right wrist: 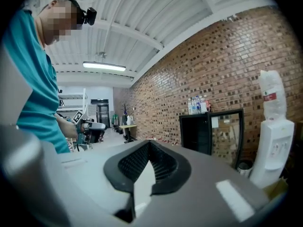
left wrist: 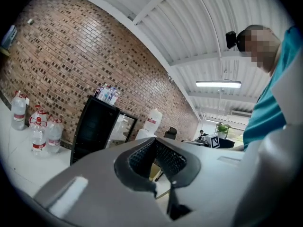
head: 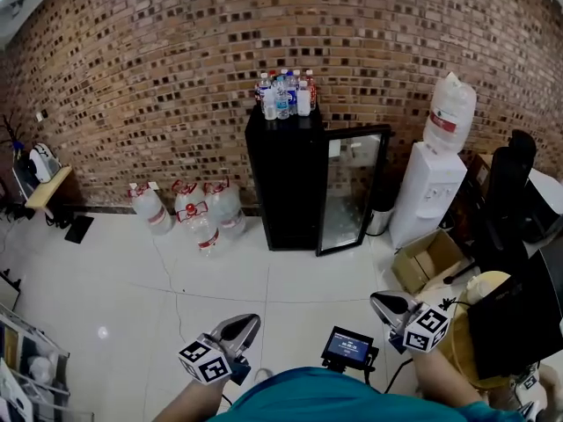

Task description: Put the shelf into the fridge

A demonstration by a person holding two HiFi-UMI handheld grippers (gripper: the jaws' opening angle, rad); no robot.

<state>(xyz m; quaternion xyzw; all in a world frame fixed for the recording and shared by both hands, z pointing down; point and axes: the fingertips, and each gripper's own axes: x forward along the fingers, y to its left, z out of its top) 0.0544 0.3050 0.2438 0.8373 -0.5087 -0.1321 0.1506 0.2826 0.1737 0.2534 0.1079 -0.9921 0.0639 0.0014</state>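
Black, with its glass door swung open to the right, the fridge stands against the brick wall just above the centre of the head view. Small bottles cluster on its top. A white water dispenser stands just right of the door, and big water jugs sit on the pale floor to the fridge's left. Near the lower edge, the left gripper and the right gripper each have their jaws closed together on nothing.

Left gripper: lower left of centre, held level, jaws together, empty. Right gripper: lower right, level, jaws together, empty.
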